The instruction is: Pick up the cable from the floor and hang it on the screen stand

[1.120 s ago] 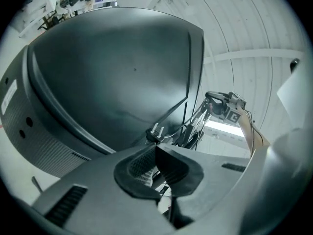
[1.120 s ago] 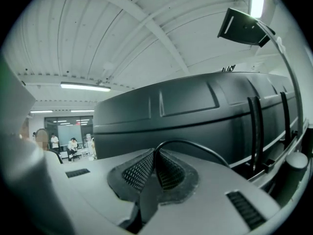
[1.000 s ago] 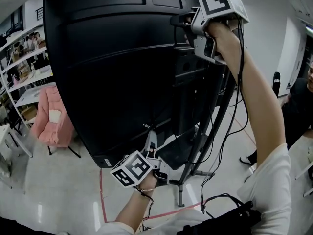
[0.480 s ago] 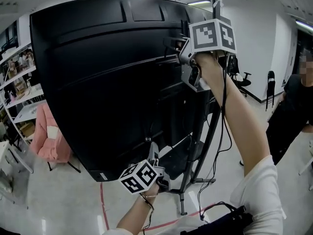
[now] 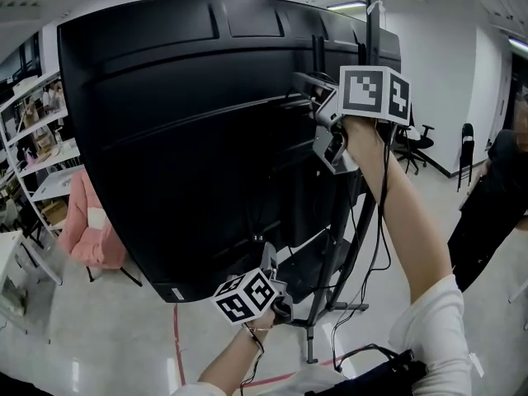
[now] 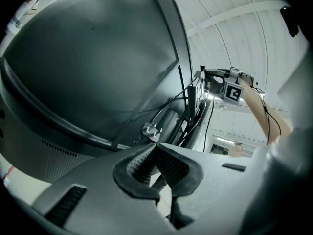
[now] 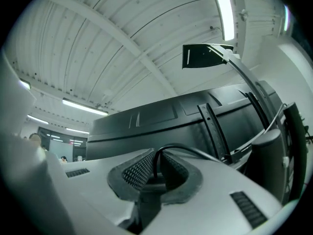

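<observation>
White sleeves (image 5: 437, 320) are worn. Grey left tongs (image 5: 268, 258) and right tongs (image 5: 309, 85) are each topped by a cube (image 5: 375, 93) with black-and-white square markers and lined with dark ribbed pads (image 6: 139, 163).

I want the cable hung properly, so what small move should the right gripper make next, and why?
Probably ease the right gripper forward, jaws shut, to lay the cable over the mounting bracket on the screen's back. The cable is clamped between its pads and arcs toward that bracket, but does not look draped over it yet.
</observation>
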{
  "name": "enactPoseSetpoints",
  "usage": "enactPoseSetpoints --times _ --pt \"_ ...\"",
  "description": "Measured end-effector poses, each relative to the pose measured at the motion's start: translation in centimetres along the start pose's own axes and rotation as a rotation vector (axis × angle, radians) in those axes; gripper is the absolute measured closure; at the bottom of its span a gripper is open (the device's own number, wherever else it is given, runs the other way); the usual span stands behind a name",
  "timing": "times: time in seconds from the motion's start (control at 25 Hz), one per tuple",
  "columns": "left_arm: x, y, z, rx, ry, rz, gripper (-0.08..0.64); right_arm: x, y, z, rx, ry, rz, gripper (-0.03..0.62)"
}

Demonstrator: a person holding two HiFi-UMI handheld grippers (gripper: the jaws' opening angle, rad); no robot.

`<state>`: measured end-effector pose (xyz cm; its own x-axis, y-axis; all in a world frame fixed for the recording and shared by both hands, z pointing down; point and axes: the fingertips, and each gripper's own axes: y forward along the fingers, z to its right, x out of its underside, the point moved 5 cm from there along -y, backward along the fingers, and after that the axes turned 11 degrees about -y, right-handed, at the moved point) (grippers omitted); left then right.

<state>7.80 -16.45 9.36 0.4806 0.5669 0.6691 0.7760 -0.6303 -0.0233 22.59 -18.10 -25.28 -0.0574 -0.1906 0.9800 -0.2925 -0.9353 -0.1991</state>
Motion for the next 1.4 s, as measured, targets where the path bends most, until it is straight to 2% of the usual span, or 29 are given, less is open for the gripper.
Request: enactPoseSetpoints --times 0.24,0.36,0.44,0.64,0.84,1.0,1.4 --pt "1.2 0.1 0.5 0.023 -0.002 -0.019 0.557 1.5 -1.8 0.3 0.009 0.095 0.094 0.557" --pt "1.9 0.3 0.7 0.03 0.0 -0.031 0.557 2.3 -2.6 0.2 -0.002 0.11 0.12 0.555" --pt "2.3 0.3 0.8 0.028 0.007 -0.04 0.557 2.9 -2.9 -0.1 -0.016 0.094 0.118 0.555" --pt "3.1 0.3 1.1 0.021 0.02 -0.054 0.557 4.1 -4.2 -1.6 -0.022 -0.021 0.099 0.555" --pt "3.5 0.4 1.5 0.025 0.039 -0.054 0.557 6.0 -5.2 -2.1 -0.03 -0.029 0.074 0.555" --pt "3.8 0.0 1.8 0.023 0.066 -0.057 0.557 9.0 -6.6 -2.2 -0.015 -0.017 0.037 0.555" --pt "3.7 -0.7 2.0 -0.014 0.225 -0.009 0.555 19.7 -11.3 -2.0 0.139 -0.068 -0.084 0.557"
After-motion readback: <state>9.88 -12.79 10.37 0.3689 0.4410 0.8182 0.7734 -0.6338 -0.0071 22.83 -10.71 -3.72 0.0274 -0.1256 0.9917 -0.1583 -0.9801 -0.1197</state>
